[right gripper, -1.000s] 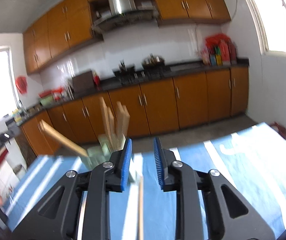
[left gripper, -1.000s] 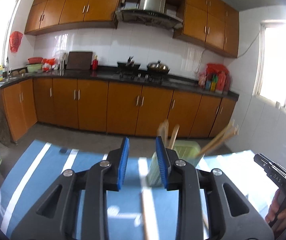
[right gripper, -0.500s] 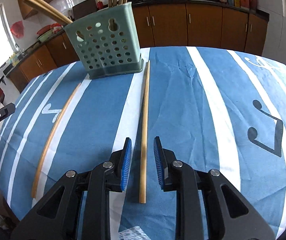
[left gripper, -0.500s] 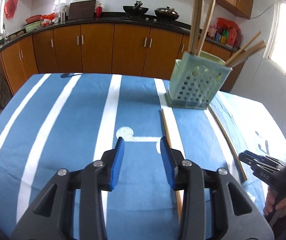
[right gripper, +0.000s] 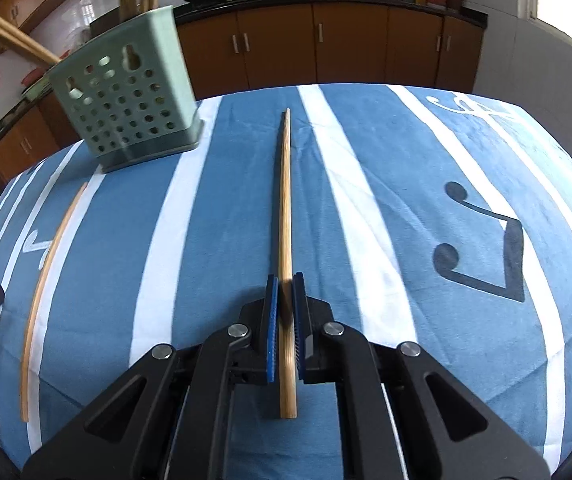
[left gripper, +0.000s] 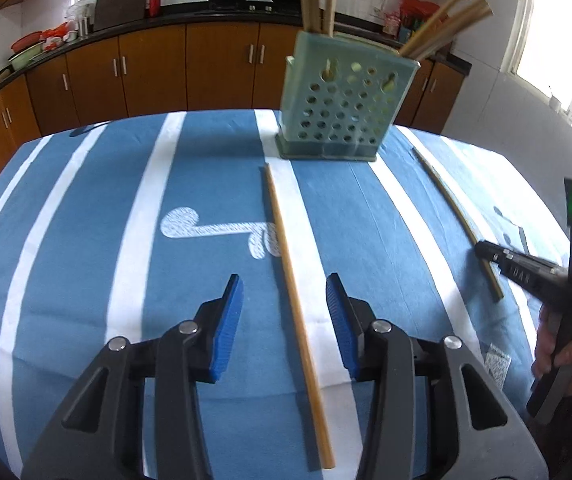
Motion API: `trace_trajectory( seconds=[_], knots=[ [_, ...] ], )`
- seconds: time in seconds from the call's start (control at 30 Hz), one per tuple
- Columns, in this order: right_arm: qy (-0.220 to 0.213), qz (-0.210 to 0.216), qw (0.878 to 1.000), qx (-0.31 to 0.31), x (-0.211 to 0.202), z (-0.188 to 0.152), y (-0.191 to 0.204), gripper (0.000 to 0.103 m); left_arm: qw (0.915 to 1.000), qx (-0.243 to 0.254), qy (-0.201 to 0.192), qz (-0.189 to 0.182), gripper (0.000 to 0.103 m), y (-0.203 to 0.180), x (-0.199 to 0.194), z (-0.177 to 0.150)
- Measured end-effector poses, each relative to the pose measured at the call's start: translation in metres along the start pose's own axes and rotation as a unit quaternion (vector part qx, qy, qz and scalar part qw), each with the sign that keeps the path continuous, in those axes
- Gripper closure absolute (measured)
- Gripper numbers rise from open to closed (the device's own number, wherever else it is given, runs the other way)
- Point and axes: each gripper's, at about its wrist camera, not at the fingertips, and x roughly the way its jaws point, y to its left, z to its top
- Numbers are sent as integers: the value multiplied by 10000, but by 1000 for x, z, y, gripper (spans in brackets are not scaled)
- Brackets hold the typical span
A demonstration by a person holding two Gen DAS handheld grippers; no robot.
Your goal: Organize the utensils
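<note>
Now clamped near its blunt end by right gripper [right gripper: 283, 312] fingers: one chopstick [right gripper: 285, 216] flat on striped surface [right gripper: 386, 200], pointing far toward green holder [right gripper: 126, 104]; left gripper [left gripper: 284, 322] fingers opening astride second chopstick [left gripper: 286, 256], not touching, evidently lining up a pickup.

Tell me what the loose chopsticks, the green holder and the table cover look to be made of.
Chopstick: likely bamboo or wood, matte tan with fine lengthwise grain.
Green holder: apparently moulded plastic, smooth pale green, punched with round holes.
Table cover: soft fabric, blue with white stripes, slightly fuzzy and creased.
</note>
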Motion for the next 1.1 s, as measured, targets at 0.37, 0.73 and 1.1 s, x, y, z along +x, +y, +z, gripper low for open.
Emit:
trace_trajectory(
  seconds=[0.37,0.73,1.1],
  knots=[
    [-21,46,10000,-28,-1,0,-1,95,9981,272,332,448,77,-15,29,-13],
    [-7,76,9999,-101,0,2,2,95,9963,-57,240,819,95,7,36,0],
    [-72,50,9992,-379,8,5,14,95,9936,-523,136,994,95,65,45,26]
  ],
)
